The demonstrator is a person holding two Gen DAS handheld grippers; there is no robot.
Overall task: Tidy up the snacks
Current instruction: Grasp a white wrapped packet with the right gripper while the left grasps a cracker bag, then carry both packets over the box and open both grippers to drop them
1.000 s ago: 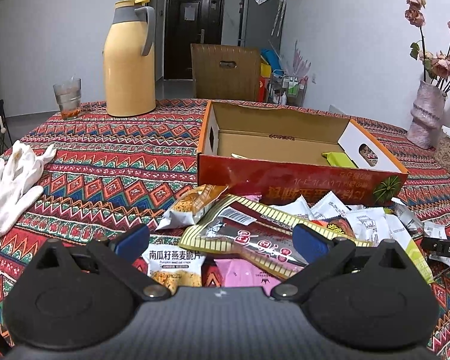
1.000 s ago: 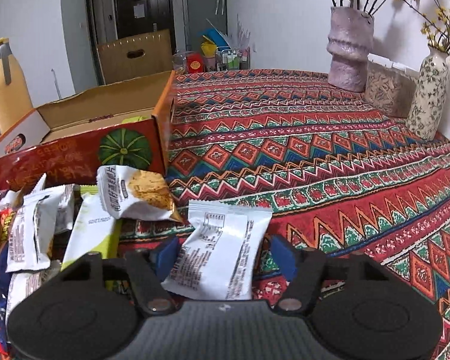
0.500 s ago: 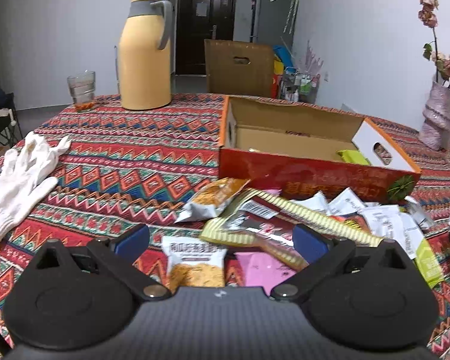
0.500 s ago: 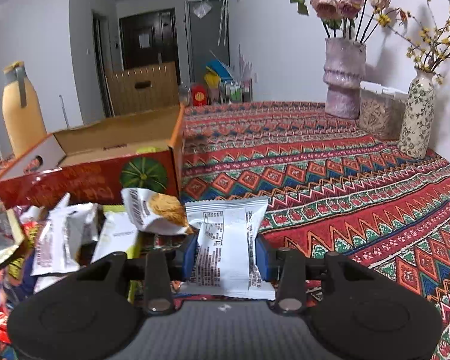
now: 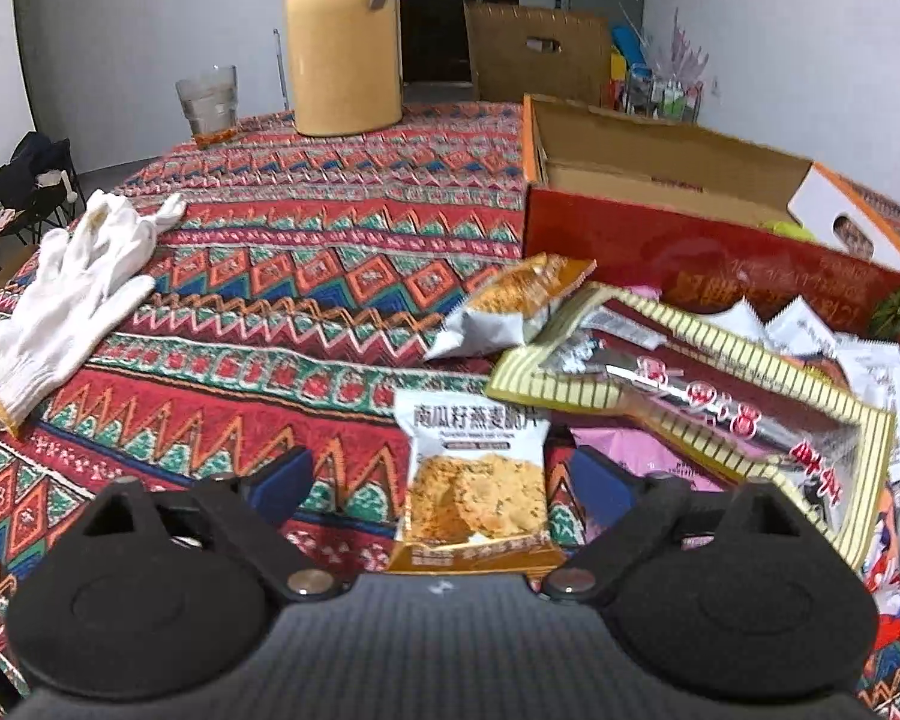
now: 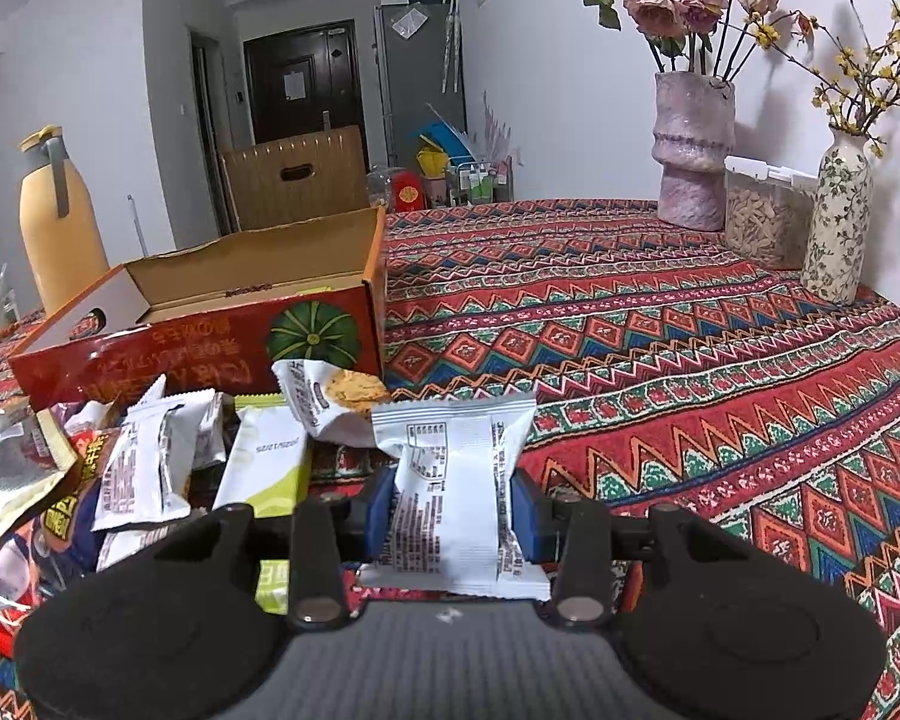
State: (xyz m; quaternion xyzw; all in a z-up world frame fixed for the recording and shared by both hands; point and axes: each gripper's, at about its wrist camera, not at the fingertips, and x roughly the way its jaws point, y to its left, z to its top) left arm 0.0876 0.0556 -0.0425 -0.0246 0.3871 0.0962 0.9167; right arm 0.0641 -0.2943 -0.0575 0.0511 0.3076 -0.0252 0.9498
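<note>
A heap of snack packets lies on the patterned tablecloth in front of an open red cardboard box (image 5: 690, 246), also in the right wrist view (image 6: 168, 354). My left gripper (image 5: 444, 480) is open, its blue pads either side of a pumpkin-seed crisp packet (image 5: 477, 480) lying on the cloth. A long striped packet (image 5: 696, 390) lies to its right. My right gripper (image 6: 453, 510) is shut on a white snack packet (image 6: 456, 480), held just above the table. A cracker packet (image 6: 330, 402) and a green-white packet (image 6: 267, 468) lie nearby.
A yellow thermos (image 5: 342, 42) and a glass (image 5: 207, 99) stand at the far side. White gloves (image 5: 72, 294) lie at left. A pink vase (image 6: 693, 150), a clear container (image 6: 765, 216) and a floral vase (image 6: 840, 222) stand at the right edge.
My right gripper closed on the white packet and lifted it slightly. My left gripper shifted left, from over the striped packet to around the pumpkin-seed crisp packet, still open.
</note>
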